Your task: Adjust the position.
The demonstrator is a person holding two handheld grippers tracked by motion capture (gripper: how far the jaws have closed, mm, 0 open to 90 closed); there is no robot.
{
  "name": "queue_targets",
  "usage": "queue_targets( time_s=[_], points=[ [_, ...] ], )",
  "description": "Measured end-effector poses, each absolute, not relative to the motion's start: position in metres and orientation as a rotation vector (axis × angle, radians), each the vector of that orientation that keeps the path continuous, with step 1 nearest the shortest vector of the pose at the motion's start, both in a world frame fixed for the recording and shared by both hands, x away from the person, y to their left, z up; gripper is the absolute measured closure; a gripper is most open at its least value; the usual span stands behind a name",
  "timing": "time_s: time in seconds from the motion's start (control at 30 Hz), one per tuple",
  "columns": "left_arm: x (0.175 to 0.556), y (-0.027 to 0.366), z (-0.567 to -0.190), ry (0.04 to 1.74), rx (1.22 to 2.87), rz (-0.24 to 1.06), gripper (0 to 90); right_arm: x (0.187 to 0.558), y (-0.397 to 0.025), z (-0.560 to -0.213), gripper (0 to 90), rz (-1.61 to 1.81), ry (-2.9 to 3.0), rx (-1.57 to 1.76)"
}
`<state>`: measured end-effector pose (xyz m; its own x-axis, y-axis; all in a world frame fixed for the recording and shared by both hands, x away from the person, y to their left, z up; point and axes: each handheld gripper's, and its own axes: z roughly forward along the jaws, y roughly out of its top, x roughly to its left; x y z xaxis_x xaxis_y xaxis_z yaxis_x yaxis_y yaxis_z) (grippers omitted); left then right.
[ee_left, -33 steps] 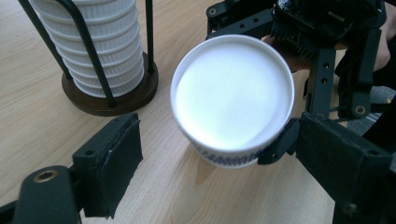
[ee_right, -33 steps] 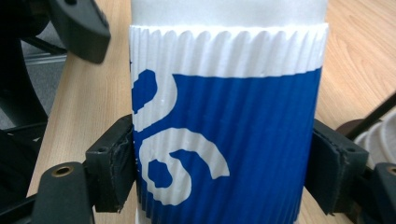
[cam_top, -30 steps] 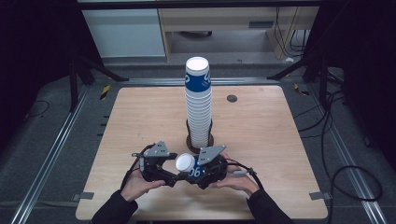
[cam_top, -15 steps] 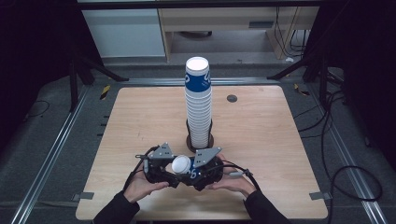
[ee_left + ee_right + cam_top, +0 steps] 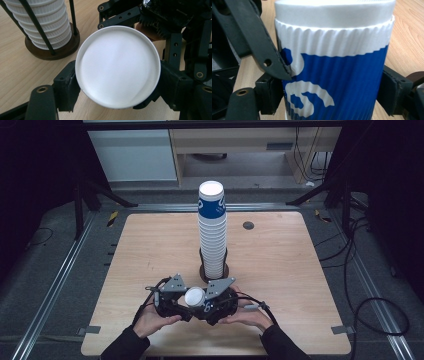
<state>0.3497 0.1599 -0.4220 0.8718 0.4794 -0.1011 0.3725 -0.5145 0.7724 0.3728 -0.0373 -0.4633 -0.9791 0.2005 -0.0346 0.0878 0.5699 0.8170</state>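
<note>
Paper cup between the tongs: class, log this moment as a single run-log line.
left tongs: shut on paper cup | right tongs: shut on paper cup | cup stack: upright in holder | table

Both grippers (image 5: 195, 302) together, fingers clamped.

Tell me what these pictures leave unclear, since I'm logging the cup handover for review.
- Cup: in the high view both tools crowd it, so its sides are hidden.
- Cup's lower part: cut off by the bottom edge in the right gripper view.
- Cup's printed logo: cropped in the right gripper view, unreadable.
- Stack base: in the left gripper view the top is cut off, count unknowable.
</note>
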Motion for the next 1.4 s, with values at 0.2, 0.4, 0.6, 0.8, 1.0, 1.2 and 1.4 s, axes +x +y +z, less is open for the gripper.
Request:
queue_targets(
  time_s=[0.2,0.4,0.6,0.8,1.0,1.2,1.4],
  points=[
    [0.349,0.165,-0.417,0.609,2.131,0.173,26.3,0.374,-0.039,-0.461,13.0,1.393,2.681,0.305],
    [0.350,0.171,-0.413,0.614,2.085,0.173,26.3,0.375,-0.041,-0.459,11.3,1.409,2.665,0.321],
    [0.349,0.172,-0.412,0.612,2.077,0.173,26.4,0.376,-0.043,-0.459,13.2,1.422,2.661,0.318],
    [0.350,0.172,-0.413,0.610,2.081,0.167,26.5,0.375,-0.043,-0.459,18.6,1.405,2.655,0.295],
    [0.353,0.173,-0.415,0.621,2.084,0.141,25.6,0.375,-0.044,-0.458,20.1,1.382,2.653,0.278],
    [0.353,0.169,-0.418,0.614,2.109,0.111,24.2,0.373,-0.044,-0.455,19.8,1.375,2.644,0.243],
    [0.354,0.170,-0.419,0.617,2.112,0.100,25.4,0.373,-0.043,-0.457,16.3,1.371,2.651,0.259]
  ],
)
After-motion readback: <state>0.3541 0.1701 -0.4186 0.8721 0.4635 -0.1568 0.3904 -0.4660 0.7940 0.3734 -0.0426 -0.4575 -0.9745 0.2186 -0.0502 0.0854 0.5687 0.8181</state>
